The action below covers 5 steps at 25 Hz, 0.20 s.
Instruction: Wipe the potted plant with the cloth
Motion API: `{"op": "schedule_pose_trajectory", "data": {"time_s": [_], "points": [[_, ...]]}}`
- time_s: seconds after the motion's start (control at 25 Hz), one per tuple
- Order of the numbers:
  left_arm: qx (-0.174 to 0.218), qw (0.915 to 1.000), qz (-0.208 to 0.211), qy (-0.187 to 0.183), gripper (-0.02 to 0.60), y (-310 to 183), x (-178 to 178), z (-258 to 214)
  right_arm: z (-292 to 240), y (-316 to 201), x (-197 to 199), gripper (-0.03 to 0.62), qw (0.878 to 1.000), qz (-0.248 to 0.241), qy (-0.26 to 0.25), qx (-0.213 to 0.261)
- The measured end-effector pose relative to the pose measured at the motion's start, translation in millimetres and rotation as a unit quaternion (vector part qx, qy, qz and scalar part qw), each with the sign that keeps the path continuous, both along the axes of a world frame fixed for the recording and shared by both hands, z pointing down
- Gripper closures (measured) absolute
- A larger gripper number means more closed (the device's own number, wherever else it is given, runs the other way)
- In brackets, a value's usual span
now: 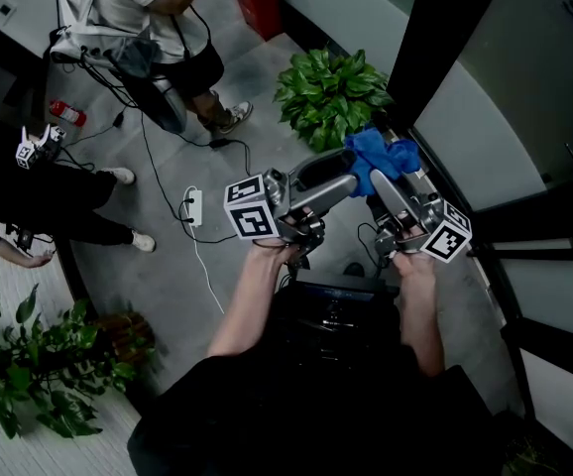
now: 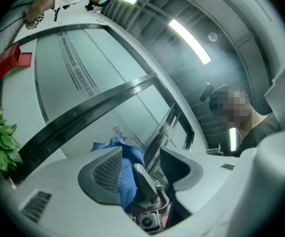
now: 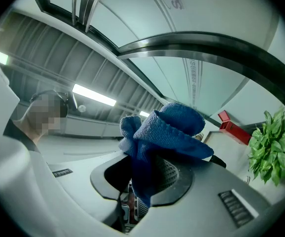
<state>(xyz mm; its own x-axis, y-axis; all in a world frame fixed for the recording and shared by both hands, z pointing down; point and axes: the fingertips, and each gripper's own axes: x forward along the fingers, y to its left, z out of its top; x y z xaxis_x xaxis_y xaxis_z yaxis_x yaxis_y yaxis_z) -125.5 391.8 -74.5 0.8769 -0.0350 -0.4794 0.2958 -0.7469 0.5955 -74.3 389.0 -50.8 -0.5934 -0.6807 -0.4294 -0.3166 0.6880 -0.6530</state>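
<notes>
Gripping a bunched fold of the cloth (image 3: 169,127), the right tool (image 3: 145,177) is clenched tight, with most of the blue towelling spilling up over its pads. The left tool (image 2: 142,157) sits alongside it, also on the near side of the plant (image 1: 331,92). Its jaws stand apart and released, with nothing pressed between them. The cloth and one finger of the right tool only show through the gap.

Both tools tilt upward, so the cloth hangs in the air short of the plant and clear of its leaves. The plant stands on the floor (image 1: 168,276) by the glass wall. Past it, another person (image 1: 158,18) stands well off.

By my reading, the step in hand is bringing the cloth to the plant, and no wiping has begun. The next move calls for tipping the right tool down and forward until the loose towelling meets a leaf. The free left tool could support that leaf from beneath, so it does not bend away under the wipe.
</notes>
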Motion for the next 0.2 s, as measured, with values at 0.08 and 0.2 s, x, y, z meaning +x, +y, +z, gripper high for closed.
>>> {"op": "schedule_pose_trajectory", "data": {"time_s": [0.08, 0.2], "points": [[0.0, 1.0, 0.0, -0.001, 0.337, 2.9, 1.6, 2.0, 2.1, 3.2, 1.1, 0.497, 1.0, 0.0, -0.001, 0.0], [0.0, 1.0, 0.001, -0.001, 0.337, 6.0, 3.8, 4.0, 5.6, 6.5, 3.0, 0.497, 1.0, 0.001, -0.001, -0.001]]}}
